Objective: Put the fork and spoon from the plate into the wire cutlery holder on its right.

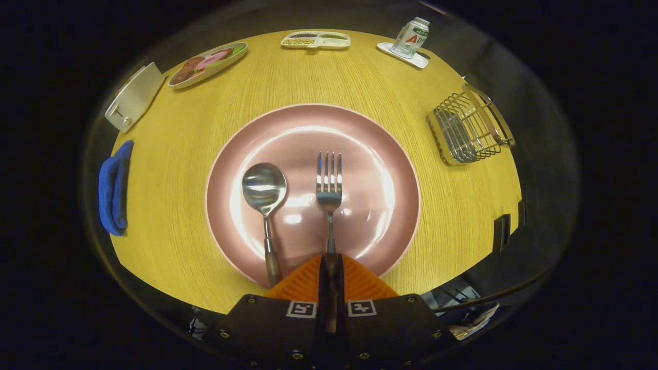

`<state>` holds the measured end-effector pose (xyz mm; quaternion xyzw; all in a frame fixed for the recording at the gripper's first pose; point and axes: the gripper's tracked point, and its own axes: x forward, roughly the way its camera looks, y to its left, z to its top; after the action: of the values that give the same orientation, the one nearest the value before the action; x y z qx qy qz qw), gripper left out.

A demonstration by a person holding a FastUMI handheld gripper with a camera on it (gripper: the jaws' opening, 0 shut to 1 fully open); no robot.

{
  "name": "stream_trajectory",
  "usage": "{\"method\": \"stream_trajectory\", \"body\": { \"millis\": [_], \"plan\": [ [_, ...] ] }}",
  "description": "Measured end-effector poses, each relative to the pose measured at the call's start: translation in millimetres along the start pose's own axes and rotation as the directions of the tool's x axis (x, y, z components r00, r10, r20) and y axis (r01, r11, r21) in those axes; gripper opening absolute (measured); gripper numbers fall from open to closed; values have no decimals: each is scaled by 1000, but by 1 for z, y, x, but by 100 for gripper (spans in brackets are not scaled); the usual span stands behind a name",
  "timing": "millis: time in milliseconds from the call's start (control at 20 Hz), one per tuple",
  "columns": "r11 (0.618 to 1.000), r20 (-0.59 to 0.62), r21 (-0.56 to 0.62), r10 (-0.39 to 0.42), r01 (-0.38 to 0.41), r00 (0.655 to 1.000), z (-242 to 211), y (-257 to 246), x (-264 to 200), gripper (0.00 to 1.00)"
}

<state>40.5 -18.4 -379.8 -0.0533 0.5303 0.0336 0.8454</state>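
I have the orange ribbed fingers [329,272] clamped on the steel fork's [329,185] handle. The fork and a steel spoon [264,191] lie on the round pink plate [380,154]. The wire cutlery holder [468,131] holds nothing.

A round wooden table [180,154] with a yellow, fine-grained top sits under bright overhead light that glares off its middle. Around its rim lie a blue cloth [115,187], a white stand [132,96], two snack trays [208,64] [315,39] and a can [410,37] on a coaster [420,60]. Beyond the table the room is dark.
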Motion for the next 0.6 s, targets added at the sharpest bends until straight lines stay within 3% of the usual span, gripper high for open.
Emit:
{"method": "stream_trajectory", "body": {
  "millis": [600],
  "plan": [
    [996,63,-61,-58,62,996,22,7,-33,8]
  ]
}}
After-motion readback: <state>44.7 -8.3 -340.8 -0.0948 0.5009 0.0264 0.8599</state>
